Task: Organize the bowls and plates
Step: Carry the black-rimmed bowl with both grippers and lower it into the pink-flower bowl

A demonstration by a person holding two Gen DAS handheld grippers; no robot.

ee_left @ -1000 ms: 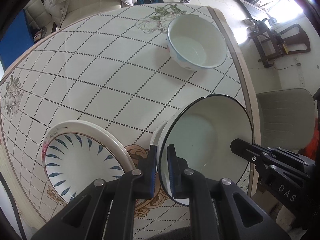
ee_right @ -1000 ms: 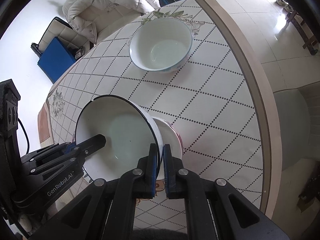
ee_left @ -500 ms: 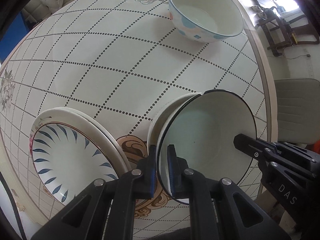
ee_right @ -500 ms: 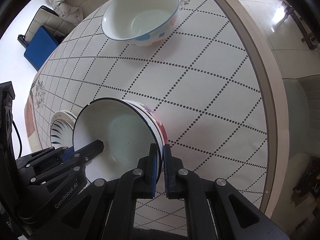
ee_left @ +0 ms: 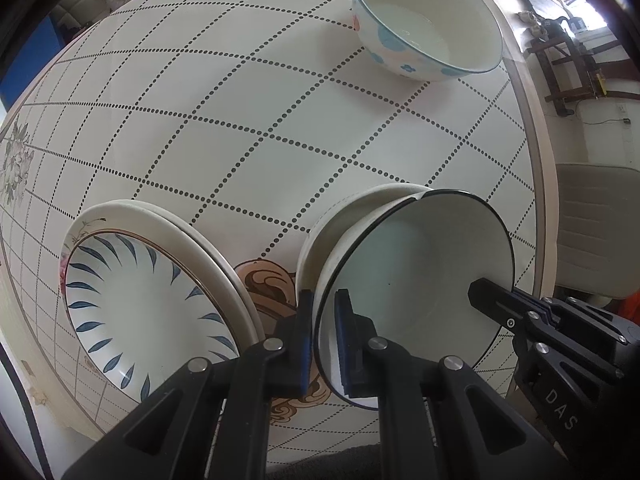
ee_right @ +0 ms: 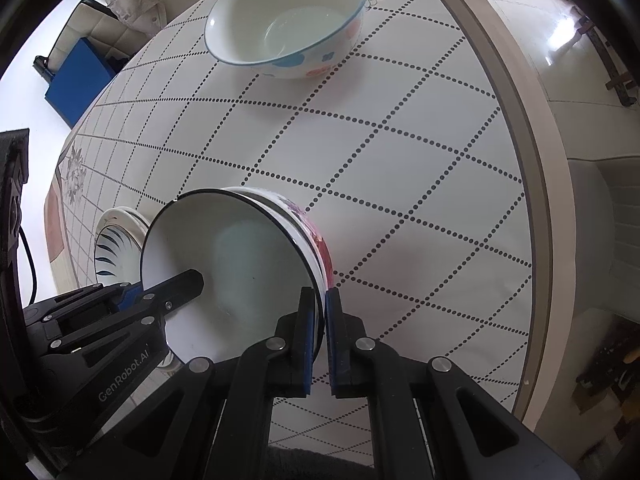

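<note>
While I have dropped closer to the tabletop (ee_left: 280, 152) than a second ago, my left gripper (ee_left: 322, 340) stays clamped on the near rim of the black-rimmed bowl (ee_left: 416, 292), now nested in the flowered bowl (ee_left: 320, 240); the stacked plates (ee_left: 148, 312) sit just beside. From the right view, my right gripper (ee_right: 323, 332) pinches the opposite rim; the blue-spotted bowl (ee_right: 288, 28) stands well apart, the tabletop edge near.
</note>
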